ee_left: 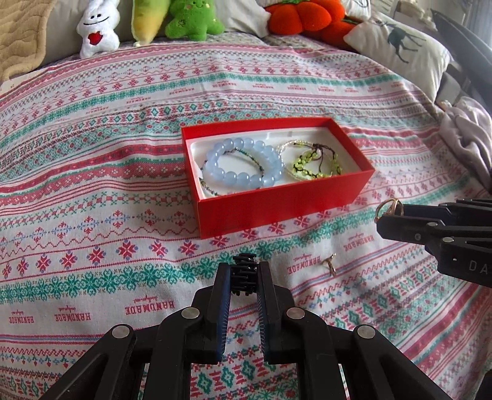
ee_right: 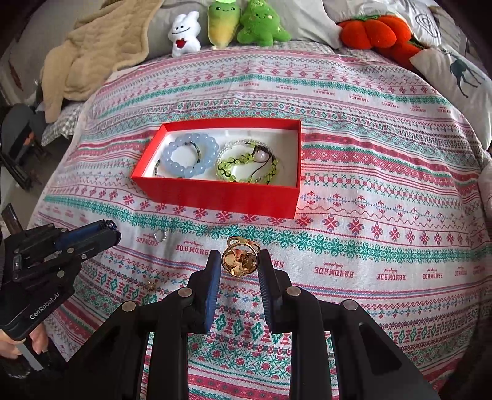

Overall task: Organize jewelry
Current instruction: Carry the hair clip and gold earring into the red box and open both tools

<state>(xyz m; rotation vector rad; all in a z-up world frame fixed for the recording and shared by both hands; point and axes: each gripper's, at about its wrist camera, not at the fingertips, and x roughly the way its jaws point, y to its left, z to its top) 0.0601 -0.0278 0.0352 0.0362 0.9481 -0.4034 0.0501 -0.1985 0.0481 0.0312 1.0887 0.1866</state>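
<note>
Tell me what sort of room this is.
Most likely a bedroom: the work surface looks like a bed under a patterned cover, with plush toys and a pillow along its far edge.

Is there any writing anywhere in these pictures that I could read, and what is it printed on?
"HANDMADE": woven again and again into the patterned bedspread, upside down from these views; the small script above each word is too fine to read.
"GenRobot.AI": on the body of the left gripper.
"DA": on the body of the right gripper, cut off at the picture's edge.

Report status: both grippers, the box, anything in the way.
Left gripper shut on black hair claw. Right gripper shut on gold ring. Red box open, bracelets inside. Path clear.
</note>
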